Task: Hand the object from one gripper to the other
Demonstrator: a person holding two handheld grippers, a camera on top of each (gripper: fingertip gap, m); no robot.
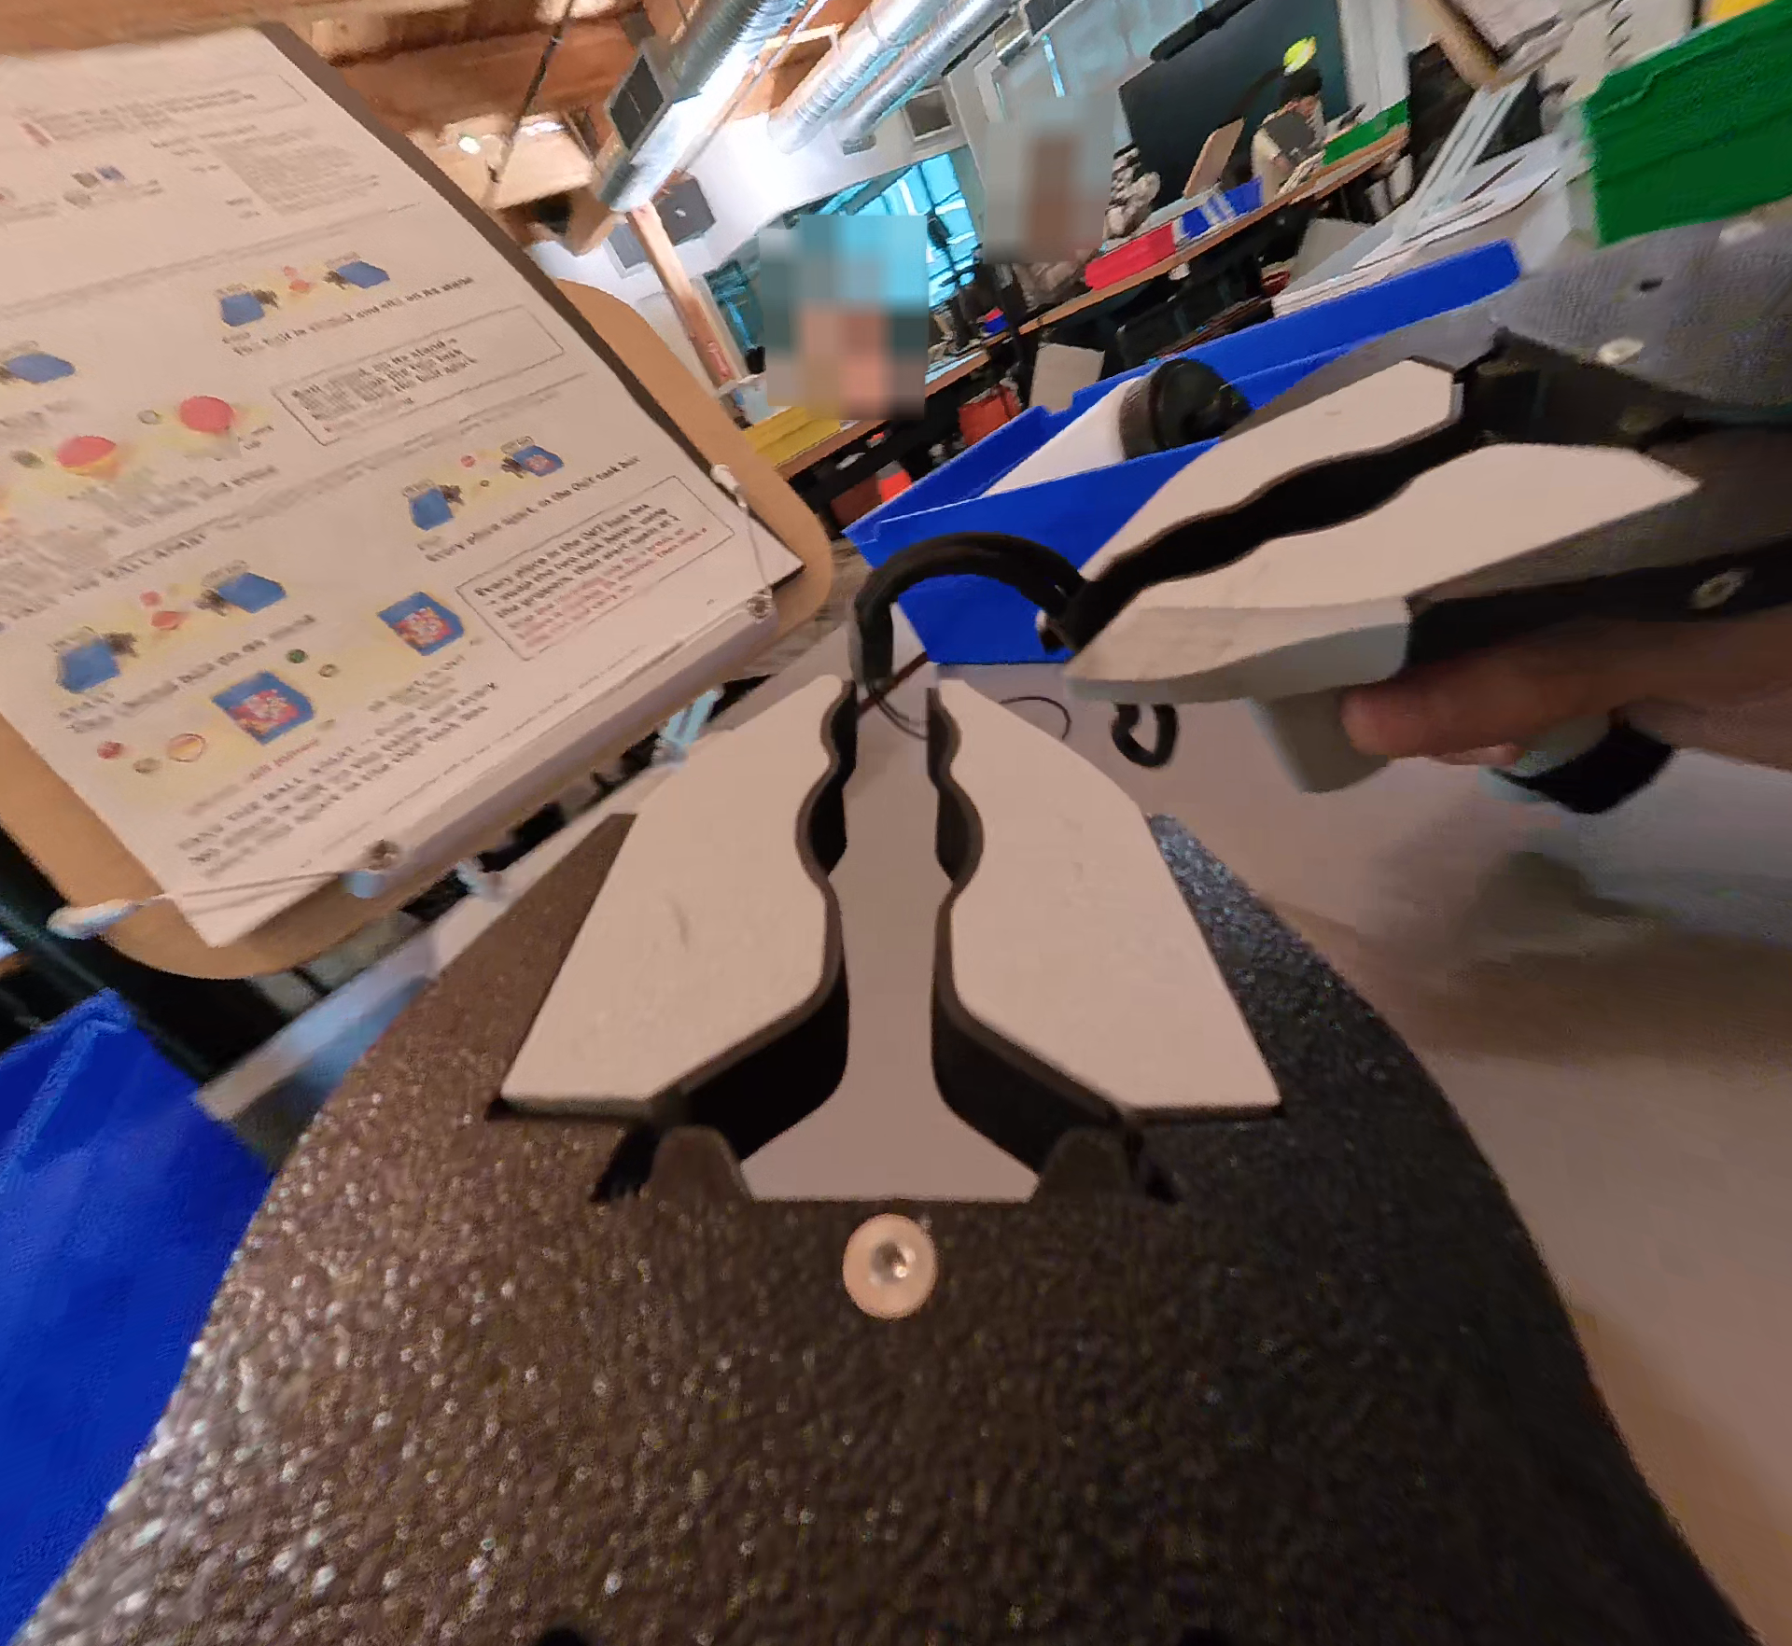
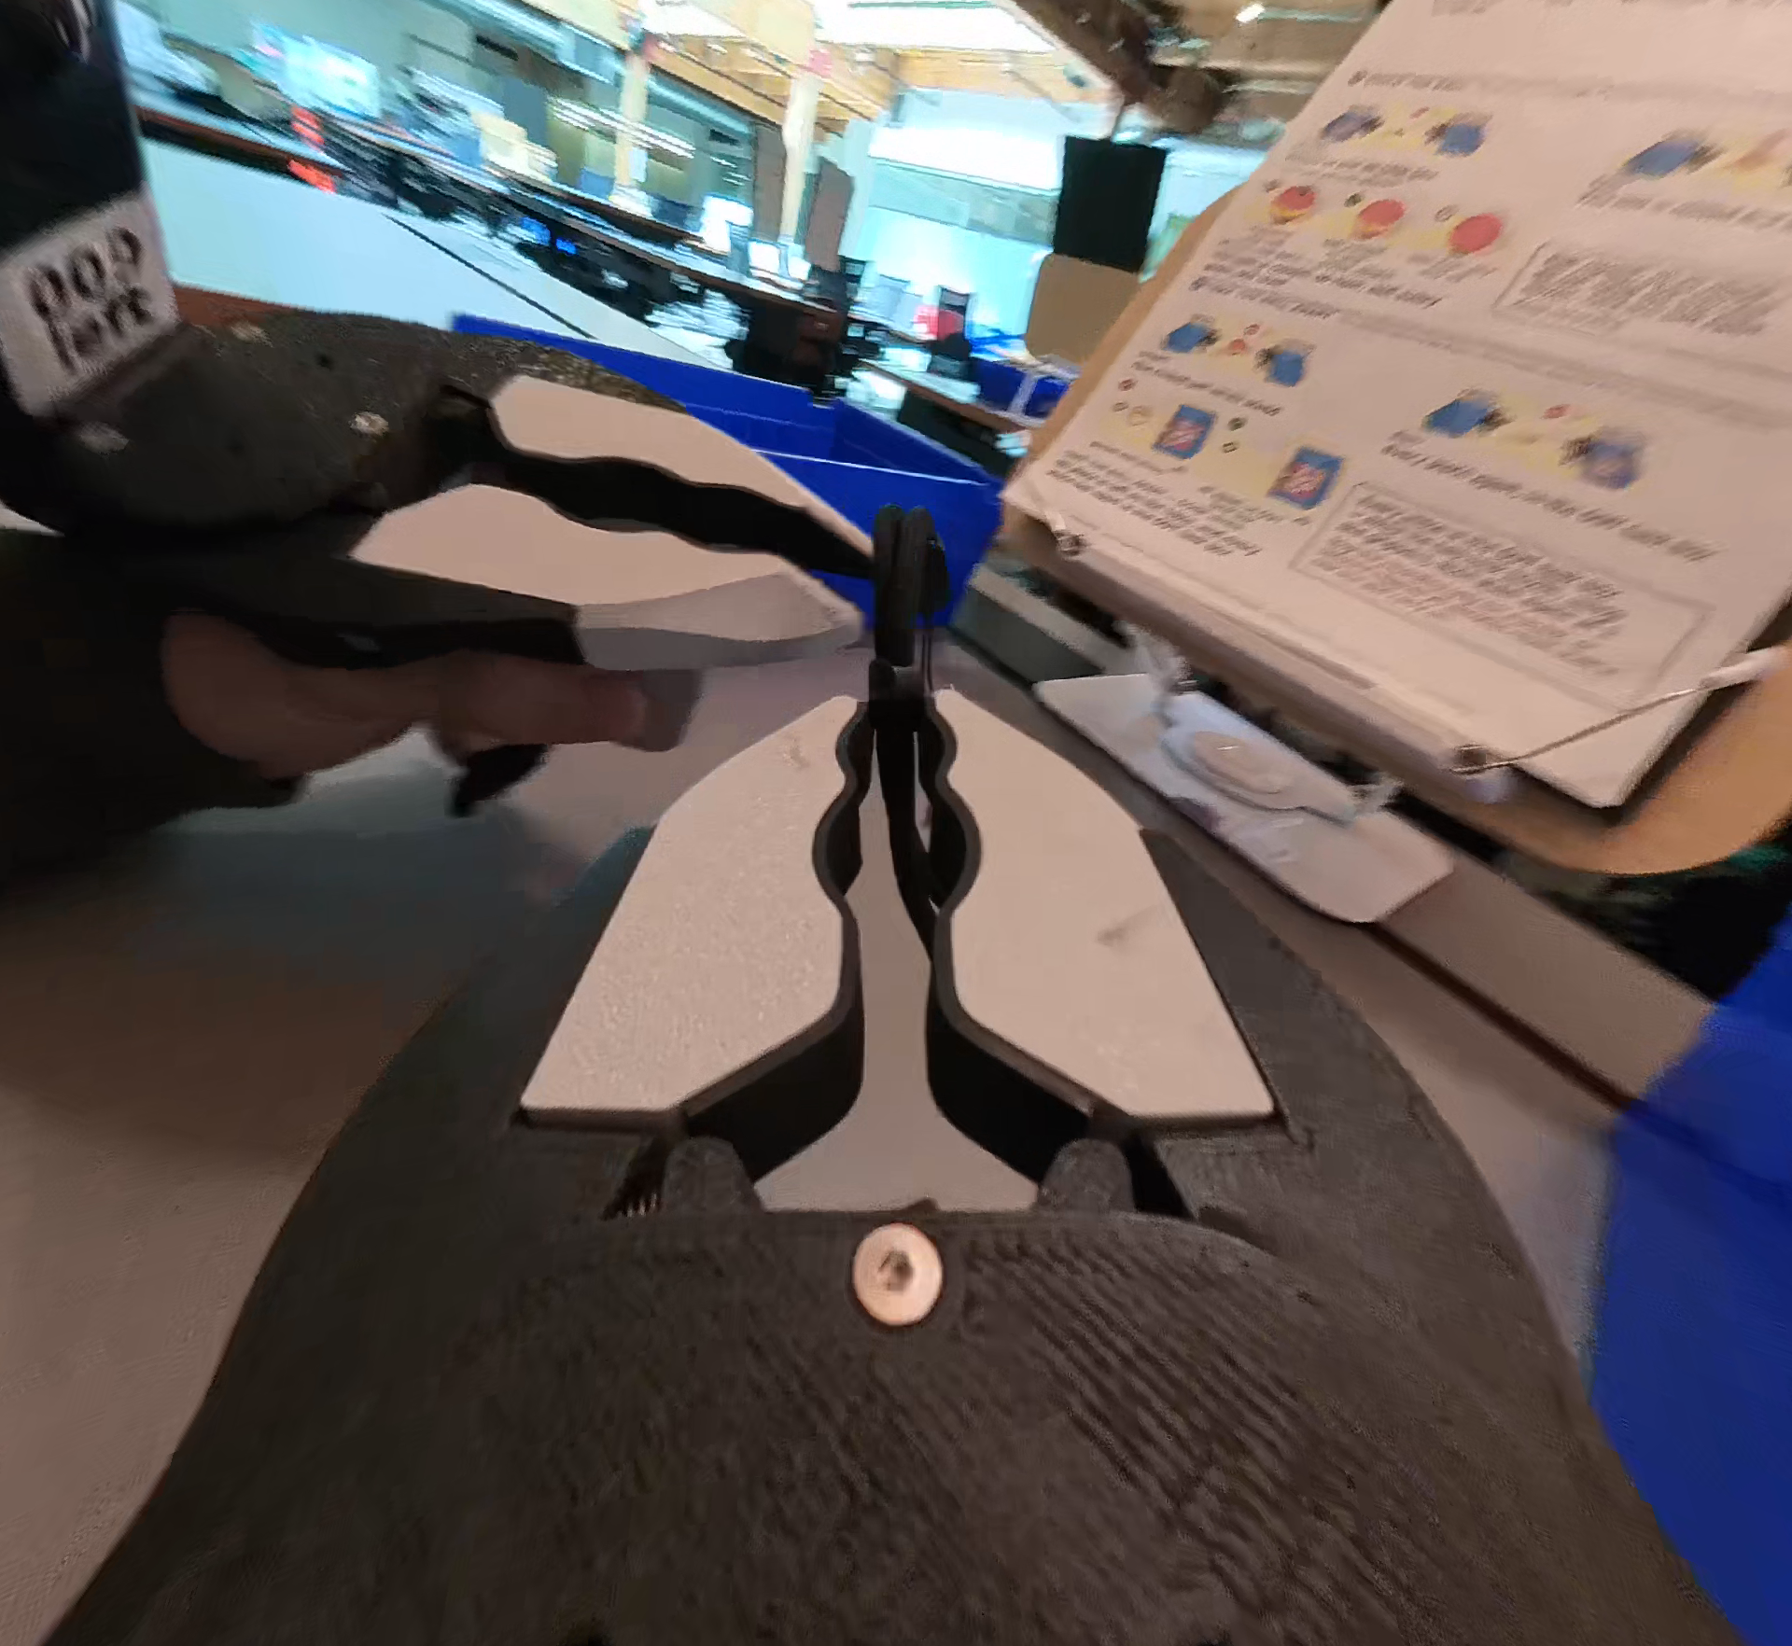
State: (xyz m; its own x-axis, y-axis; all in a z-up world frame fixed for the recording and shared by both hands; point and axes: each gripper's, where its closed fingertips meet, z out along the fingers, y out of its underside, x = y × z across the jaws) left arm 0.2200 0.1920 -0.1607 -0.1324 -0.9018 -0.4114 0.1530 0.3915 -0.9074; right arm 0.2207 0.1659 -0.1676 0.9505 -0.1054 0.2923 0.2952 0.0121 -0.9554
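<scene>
The handover was at its middle step, with both grippers meeting at the black loop [image 1: 970, 554] above the table [image 1: 1455, 969], in front of a blue bin [image 1: 979, 630] and beside a slanted sheet [image 1: 339, 436] on a board. The right gripper [image 2: 897, 712] had its jaws drawn nearly together, and in its own view the loop ran down between its fingers, so it looked to be clamped on that end. From there the loop arched up and over to the left gripper [image 1: 887, 703], whose tips stood right at the other end. The left jaws were also narrow, with a slim gap showing between them. From the right wrist view its tips seemed to close on the top of the loop, but I could not tell whether it truly pinched it or only touched it. A hand [image 1: 1455, 712] gripped the right gripper's handle from below. A few thin strands trailed off the loop near the left tips, too fine to make out. By my reckoning, the next move called for one gripper to hold firm on its end before the other opened. The releasing jaws would then need to spread wide enough to clear the soft loop and back away straight, so that nothing snagged or dropped onto the table.
</scene>
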